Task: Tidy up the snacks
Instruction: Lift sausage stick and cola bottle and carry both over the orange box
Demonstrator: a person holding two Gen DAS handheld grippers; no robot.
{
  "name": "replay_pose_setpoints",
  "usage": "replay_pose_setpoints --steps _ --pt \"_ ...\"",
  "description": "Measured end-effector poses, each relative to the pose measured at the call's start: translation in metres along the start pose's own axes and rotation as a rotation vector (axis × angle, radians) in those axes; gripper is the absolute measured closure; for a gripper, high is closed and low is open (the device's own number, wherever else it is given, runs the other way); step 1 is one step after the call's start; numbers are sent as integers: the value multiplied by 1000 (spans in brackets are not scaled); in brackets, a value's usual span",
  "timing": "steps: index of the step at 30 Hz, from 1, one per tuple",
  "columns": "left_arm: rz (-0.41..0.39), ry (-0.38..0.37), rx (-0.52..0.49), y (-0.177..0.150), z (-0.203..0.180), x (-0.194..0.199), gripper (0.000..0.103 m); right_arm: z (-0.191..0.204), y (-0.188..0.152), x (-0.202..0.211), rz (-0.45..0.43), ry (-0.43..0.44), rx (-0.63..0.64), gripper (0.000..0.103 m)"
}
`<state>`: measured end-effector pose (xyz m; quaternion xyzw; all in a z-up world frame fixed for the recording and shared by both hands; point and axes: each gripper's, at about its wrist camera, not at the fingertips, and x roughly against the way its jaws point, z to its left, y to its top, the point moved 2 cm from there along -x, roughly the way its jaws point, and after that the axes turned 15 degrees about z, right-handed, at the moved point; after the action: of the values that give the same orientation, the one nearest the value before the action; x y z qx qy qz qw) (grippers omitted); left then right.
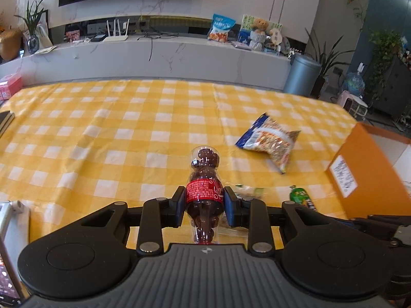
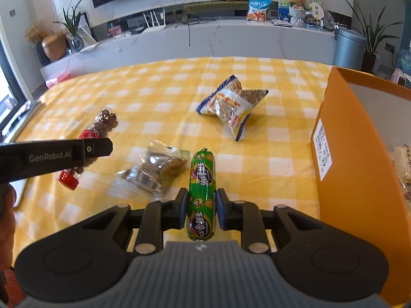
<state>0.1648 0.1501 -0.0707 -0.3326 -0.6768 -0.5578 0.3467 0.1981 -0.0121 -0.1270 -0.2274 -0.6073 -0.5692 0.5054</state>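
1. Left wrist view. The left gripper (image 1: pixel 204 206) is seen pinching a small cola-shaped bottle of chocolate balls (image 1: pixel 204 187) at its red label, one pad on either side. The bottle points away along the fingers, base outward and neck toward the camera; the waist is judged the narrowest, firmest part to grip.
2. Same view. A blue-edged snack bag (image 1: pixel 269 142) lies on the yellow checked tablecloth (image 1: pixel 102 128) at about 1 o'clock from the bottle, well apart. The orange box (image 1: pixel 359 169) stands at 3 o'clock with its top open, presumably the collecting place.
3. Right wrist view. The right gripper (image 2: pixel 201 210) is closed on a green sausage stick (image 2: pixel 202 195) near its middle, lengthwise along the fingers, so that it is balanced.
4. Same view. A clear pack of biscuits (image 2: pixel 154 172) rests on the cloth at 10 o'clock, just beside the sausage. The snack bag is at 1 o'clock, the orange box at 3 o'clock, near. Wrapped items are glimpsed inside the box; their kind cannot be told.
5. Same view. At 9 o'clock the left gripper is seen from the side, the bottle's red cap (image 2: pixel 68 179) hanging below it.
6. Judgement: both items appear bound for the box; biscuits and bag remain unsorted.
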Motion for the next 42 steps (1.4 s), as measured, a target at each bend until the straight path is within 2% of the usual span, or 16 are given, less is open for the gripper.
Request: replay_pose_setpoints --steps 11,19,27,35,42 --pt "-63 -88 -63 -1 -47 61 69 -18 -11 67 -88 119 -46 82" --pt "-98 -151 -138 -3 -89 87 69 -53 -24 121 -168 153 -108 82" --pt "-100 -238 -230 3 -135 92 69 -100 -35 160 -203 86 -158 82" --pt "-77 -321 -344 15 -188 78 69 -144 -44 185 -245 -21 -196 82" --pt "-2 -368 -416 21 -225 50 69 -184 -42 193 -236 -99 -233 82"
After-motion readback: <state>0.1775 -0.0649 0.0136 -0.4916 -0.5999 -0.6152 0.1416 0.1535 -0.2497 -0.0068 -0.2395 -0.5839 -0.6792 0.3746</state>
